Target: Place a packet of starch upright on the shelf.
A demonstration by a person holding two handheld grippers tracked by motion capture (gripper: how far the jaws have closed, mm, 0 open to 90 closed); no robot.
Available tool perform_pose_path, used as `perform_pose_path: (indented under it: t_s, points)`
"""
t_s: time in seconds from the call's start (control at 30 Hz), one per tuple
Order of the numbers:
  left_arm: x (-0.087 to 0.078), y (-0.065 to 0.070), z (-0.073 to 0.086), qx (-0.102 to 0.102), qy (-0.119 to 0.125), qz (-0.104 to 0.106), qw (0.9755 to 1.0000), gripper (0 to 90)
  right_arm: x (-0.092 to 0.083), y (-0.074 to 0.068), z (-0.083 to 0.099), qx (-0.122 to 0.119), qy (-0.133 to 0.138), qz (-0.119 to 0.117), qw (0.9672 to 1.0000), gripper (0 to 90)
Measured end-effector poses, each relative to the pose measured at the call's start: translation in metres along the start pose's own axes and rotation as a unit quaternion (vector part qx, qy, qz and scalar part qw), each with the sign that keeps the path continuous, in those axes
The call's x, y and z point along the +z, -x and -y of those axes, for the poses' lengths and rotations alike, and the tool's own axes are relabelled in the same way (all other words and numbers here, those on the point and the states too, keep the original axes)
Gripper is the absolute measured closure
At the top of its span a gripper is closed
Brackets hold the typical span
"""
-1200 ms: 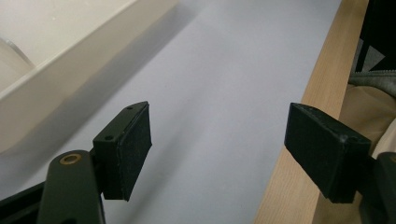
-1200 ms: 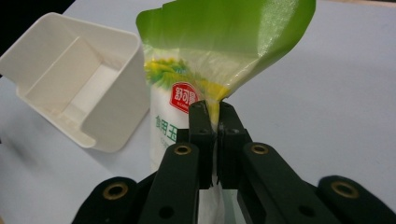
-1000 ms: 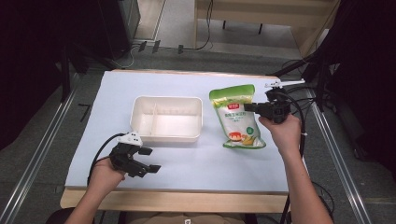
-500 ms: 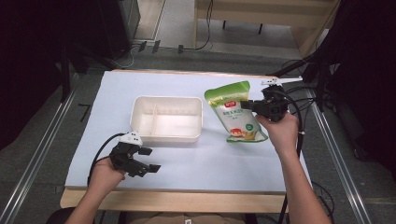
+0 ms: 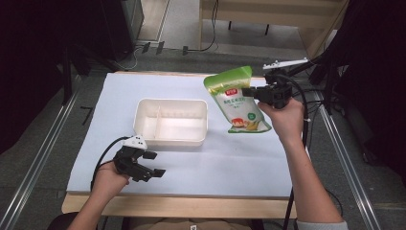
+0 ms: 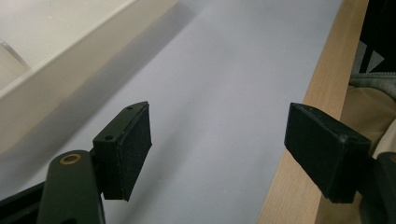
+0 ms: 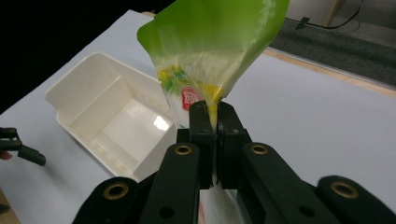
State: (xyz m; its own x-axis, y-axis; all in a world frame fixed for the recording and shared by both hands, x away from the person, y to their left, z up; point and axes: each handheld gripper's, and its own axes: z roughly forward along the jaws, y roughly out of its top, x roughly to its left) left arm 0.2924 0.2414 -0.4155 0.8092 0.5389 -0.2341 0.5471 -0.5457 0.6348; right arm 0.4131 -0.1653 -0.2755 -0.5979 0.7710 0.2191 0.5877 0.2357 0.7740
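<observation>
The right gripper (image 5: pixel 248 91) pinches a green pouch (image 5: pixel 238 100) by its edge, its jaws closed flat on the film, as the right gripper view (image 7: pixel 211 116) makes plain, where the pouch (image 7: pixel 210 51) rises from between the two black pads. In the high view the pouch appears to hang clear of the table (image 5: pixel 239 158), tilted, its top corner up and away and its printed bottom end low toward the person, just to the right of the white tray (image 5: pixel 171 139). The tray has a thin divider and both compartments look empty; in the right gripper view its near rim (image 7: pixel 154 154) lies just left of and below the jaws. The left gripper (image 5: pixel 149 164) rests low at the near-left of the table, in front of the tray's near-left corner, and its jaws stand wide apart with nothing between them, as the left gripper view (image 6: pixel 217 149) shows over bare table, the tray wall (image 6: pixel 70 70) at the upper left. As a judgement, the work is about halfway: the pouch is picked up and lifted, but it is not yet over the tray, let alone in it. What is left is to carry it leftward across the rim, lower it into a compartment and let go; which compartment is meant I cannot tell.
</observation>
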Motion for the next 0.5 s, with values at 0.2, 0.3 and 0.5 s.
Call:
perform_pose_path:
  t_s: [0.2, 0.3, 0.5]
  points:
    - [0.001, 0.001, 0.0, 0.0, 0.002, 0.002, 1.0, 23.6, -0.004, -0.013, -0.029, -0.02, 0.008, -0.001, 0.9998, 89.1]
    - [0.001, 0.001, 0.0, 0.0, 0.002, 0.003, 1.0, 23.6, -0.003, -0.018, -0.043, -0.02, 0.016, -0.011, 0.9996, 89.1]
    - [0.001, 0.001, 0.0, -0.001, 0.003, 0.004, 1.0, 23.6, 0.005, -0.031, -0.068, -0.025, 0.018, -0.022, 0.9993, 89.1]
